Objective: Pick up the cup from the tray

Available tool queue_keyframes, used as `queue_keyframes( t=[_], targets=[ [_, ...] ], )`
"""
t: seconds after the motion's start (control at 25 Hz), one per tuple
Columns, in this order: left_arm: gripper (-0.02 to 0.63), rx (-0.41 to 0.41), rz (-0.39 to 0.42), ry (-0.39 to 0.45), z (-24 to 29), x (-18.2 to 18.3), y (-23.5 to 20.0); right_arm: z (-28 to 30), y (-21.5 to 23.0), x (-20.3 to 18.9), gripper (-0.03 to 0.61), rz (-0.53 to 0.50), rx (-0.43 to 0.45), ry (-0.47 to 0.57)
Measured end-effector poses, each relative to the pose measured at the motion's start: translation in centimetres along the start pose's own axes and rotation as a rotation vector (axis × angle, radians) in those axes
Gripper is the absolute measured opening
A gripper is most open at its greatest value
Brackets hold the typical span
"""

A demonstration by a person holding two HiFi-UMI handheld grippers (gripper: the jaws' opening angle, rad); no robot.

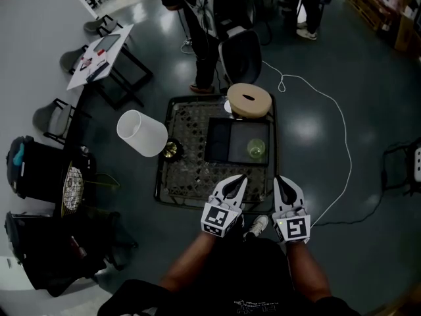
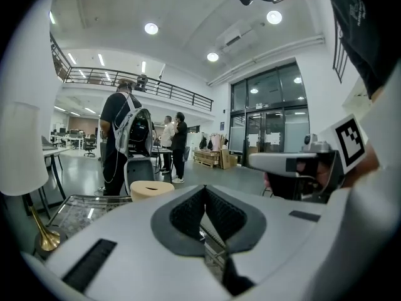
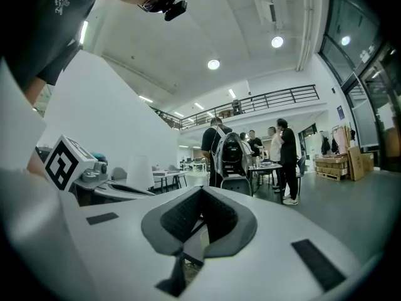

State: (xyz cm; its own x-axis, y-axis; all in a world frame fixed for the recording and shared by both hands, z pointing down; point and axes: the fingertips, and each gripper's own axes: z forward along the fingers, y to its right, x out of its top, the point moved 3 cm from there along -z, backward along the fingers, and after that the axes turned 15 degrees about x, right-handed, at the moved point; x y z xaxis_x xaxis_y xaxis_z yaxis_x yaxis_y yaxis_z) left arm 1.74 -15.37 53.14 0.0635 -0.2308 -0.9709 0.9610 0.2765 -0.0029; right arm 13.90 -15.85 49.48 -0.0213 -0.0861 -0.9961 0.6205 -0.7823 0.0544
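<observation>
Your left gripper (image 1: 242, 176) sits closest to you, its jaws clenched together with nothing between them; the left gripper view (image 2: 205, 190) shows the two dark pads meeting at their tips. Just beside it, your right gripper (image 1: 276, 178) is clenched the same way, and the right gripper view (image 3: 202, 190) shows its pads meeting at the tips with nothing held. Both grippers hover over the near edge of the dark mesh-topped table (image 1: 187, 173), side by side and pointing away from you.

Ahead of the jaws, a black tray (image 1: 220, 140) lies on the mesh. The cup (image 1: 256, 149), a clear greenish one, stands upright in the tray's near right corner, apart from both grippers and nearer your right one.

Beyond the tray, at the table's far edge, you have a tan round object with a slot in its top (image 1: 249, 100). To the left, a white lampshade (image 1: 141, 133) overhangs the table's side, with a small brass base (image 1: 171, 150) near it. A white cable (image 1: 343, 120) loops across the floor on the right, and a person (image 1: 204, 18) stands past the table.
</observation>
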Motion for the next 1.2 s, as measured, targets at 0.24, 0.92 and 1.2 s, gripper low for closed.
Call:
queue_keyframes(
  t=[0.24,0.92,1.2],
  targets=[
    [0.009,-0.016,0.007,-0.031,2.4,-1.1,-0.5,1.6,1.4,-0.1,0.008,0.003,-0.011,-0.009],
    [0.012,-0.072,0.045,-0.108,10.5,-6.5,-2.1,6.3,5.2,-3.8,0.008,0.044,-0.052,-0.112],
    [0.308,-0.037,0.077,-0.15,12.0,-9.1,-2.5,7.4,5.9,-5.8,0.008,0.066,-0.045,-0.15]
  ],
)
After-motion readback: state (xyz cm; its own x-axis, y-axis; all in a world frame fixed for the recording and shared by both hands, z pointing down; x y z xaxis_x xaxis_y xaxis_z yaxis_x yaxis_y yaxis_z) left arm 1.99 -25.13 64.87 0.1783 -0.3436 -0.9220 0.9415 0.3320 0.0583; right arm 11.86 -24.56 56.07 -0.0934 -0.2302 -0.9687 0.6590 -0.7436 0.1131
